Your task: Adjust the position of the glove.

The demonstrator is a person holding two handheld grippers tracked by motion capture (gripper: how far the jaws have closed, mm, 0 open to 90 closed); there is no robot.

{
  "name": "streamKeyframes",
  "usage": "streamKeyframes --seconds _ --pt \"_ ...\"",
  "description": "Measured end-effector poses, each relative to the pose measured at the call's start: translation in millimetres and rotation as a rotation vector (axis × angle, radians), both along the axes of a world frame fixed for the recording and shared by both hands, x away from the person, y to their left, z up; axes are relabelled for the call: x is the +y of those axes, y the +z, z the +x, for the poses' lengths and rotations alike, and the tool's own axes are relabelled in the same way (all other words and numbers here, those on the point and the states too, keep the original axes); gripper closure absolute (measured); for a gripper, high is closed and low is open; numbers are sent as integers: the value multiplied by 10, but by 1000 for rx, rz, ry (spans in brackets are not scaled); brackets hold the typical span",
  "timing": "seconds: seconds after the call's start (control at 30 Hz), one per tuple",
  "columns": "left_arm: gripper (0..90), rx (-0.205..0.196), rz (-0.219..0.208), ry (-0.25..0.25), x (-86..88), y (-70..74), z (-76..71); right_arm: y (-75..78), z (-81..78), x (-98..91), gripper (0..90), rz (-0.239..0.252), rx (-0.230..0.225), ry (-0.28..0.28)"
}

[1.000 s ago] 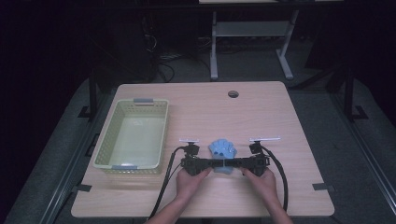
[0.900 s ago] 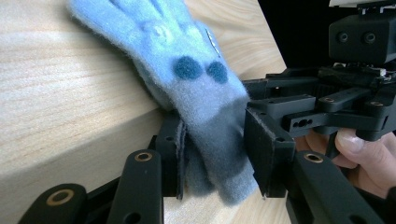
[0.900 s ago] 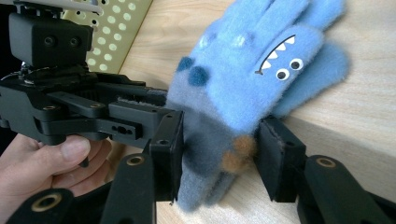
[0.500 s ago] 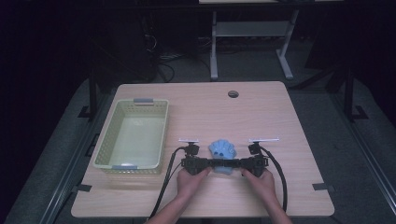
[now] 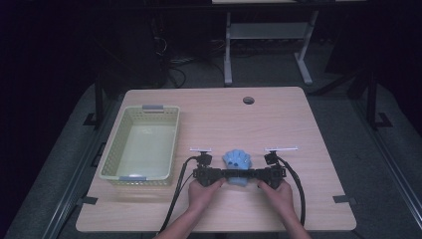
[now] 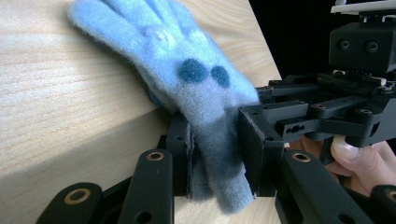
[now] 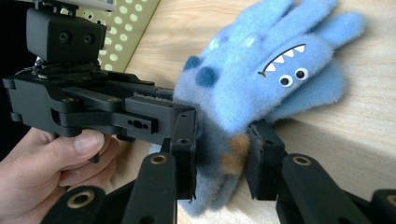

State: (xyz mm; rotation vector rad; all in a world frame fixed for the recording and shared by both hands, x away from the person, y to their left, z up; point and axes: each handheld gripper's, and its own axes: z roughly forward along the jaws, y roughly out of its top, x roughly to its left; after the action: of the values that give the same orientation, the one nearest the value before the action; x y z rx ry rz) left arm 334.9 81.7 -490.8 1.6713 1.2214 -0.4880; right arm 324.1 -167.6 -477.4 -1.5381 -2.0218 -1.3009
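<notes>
A pale wooden desk (image 5: 298, 119) stands in a dim room, a yellow basket (image 5: 112, 154) at its left side. Near the front edge lies a fluffy blue glove (image 5: 238, 160). The left tool (image 5: 215, 174) and right tool (image 5: 259, 175) face each other, each clamped on the glove's cuff end. Both have just been closing on it; the hands have kept their places since a second ago.

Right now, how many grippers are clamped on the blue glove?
2: the left gripper pinches the blue glove at its cuff from the left, the right gripper from the right.
</notes>
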Motion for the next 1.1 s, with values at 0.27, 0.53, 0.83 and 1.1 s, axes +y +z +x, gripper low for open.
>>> streamKeyframes --seconds 0.27,0.53,0.83,1.1 --pt "669 -9 -23 -4 39 62 -8 64 -25 17 690 16 -19 1" --pt "671 -42 -55 -15 93 248 -32 240 -71 41 698 35 -62 6" --pt "671 -79 -66 -28 204 534 -46 502 -116 119 699 60 -121 12" --pt "671 -98 -86 -13 371 693 -30 673 -73 245 701 65 -143 33"
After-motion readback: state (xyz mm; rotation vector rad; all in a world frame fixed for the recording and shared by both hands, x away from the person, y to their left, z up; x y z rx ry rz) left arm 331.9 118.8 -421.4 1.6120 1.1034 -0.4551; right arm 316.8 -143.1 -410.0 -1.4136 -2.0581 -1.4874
